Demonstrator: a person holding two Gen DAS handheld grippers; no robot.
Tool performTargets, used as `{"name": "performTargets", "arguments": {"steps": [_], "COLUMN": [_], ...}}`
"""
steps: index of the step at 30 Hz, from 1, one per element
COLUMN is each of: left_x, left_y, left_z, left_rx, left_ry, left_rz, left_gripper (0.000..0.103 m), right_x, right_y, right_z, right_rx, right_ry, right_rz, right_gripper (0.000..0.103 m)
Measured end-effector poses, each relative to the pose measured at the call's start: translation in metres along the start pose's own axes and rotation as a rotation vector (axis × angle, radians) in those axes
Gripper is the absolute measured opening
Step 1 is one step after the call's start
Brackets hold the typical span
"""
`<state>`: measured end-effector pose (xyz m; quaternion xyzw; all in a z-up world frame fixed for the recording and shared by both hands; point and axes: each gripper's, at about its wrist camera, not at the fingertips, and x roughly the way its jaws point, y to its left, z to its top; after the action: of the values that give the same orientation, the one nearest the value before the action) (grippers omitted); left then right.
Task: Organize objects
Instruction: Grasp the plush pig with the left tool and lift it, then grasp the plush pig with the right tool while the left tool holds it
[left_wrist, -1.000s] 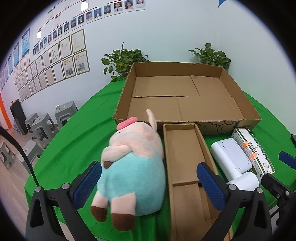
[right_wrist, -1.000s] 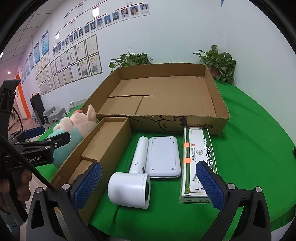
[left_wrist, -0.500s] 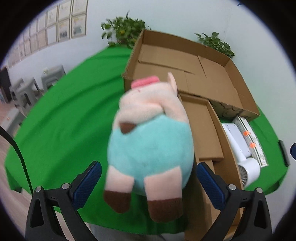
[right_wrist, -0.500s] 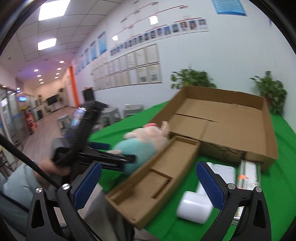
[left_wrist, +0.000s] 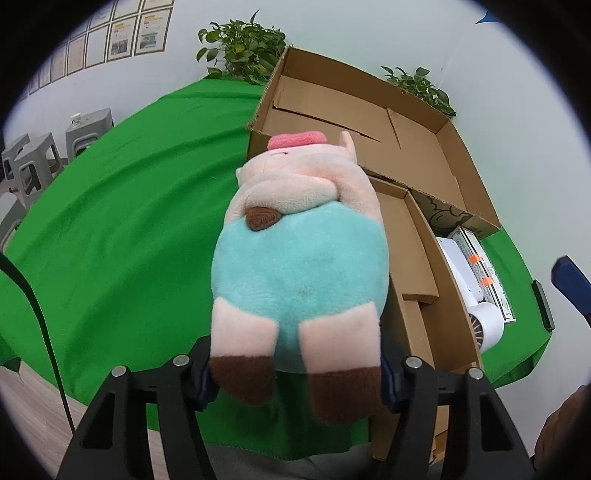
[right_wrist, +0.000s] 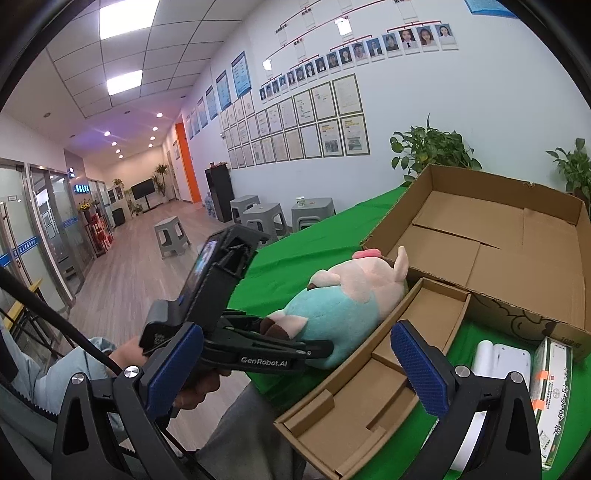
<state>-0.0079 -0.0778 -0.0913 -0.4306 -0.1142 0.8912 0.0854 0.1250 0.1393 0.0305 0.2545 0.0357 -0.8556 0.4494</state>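
Pickup step: left claw (left_wrist: 295, 373) clamped on plush pig (left_wrist: 301, 251) at frame centre, beside narrow tray (right_wrist: 373, 373). Right claw (right_wrist: 295, 373) wide, idle. Next: carry pig into big box (right_wrist: 491, 236).

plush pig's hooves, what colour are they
Dark brown, on the plush pig gripped by the left gripper; clearest in the left wrist view.

Fuzzy plush pig (left_wrist: 301, 254), matt cardboard box (right_wrist: 491, 236), smooth green cloth (left_wrist: 129, 206).

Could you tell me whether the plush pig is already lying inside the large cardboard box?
No, the plush pig sits outside the large cardboard box, clamped in the left gripper.
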Motion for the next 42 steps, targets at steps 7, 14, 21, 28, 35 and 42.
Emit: {"name": "performTargets", "arguments": {"steps": [7,14,21,28,35,42], "left_x": [-0.018,-0.029,-0.031,-0.029,-0.03,-0.03], "left_y": [0.002,0.029,0.031,0.024,0.026,0.019], "left_z": [-0.013,-0.022,-0.023,-0.023,-0.023,-0.022], "left_rx": [0.055,-0.02,-0.007,0.056,0.064,0.071], "left_ry": [-0.016,-0.008,-0.004,-0.004,-0.004,-0.017], "left_rz": [0.049,-0.006,-0.014,0.008,0.008,0.031], "left_gripper": [0.062,0.063,0.063,0.063,0.063,0.063], "right_x": [0.026,0.06,0.083,0.128,0.178,0.208], "right_y": [-0.009,0.003,-0.019,-0.06,-0.062,-0.073], "right_z": [0.02,0.038,0.043,0.042,0.038,0.023], "right_rx": [0.034,0.01,0.107,0.279,0.29,0.34], "right_ry": [0.021,0.047,0.062,0.19,0.356,0.453], "right_rz": [0.051,0.166,0.269,0.155,0.088,0.037], "right_gripper": [0.103,0.103,0.103,0.103,0.102,0.103]}}
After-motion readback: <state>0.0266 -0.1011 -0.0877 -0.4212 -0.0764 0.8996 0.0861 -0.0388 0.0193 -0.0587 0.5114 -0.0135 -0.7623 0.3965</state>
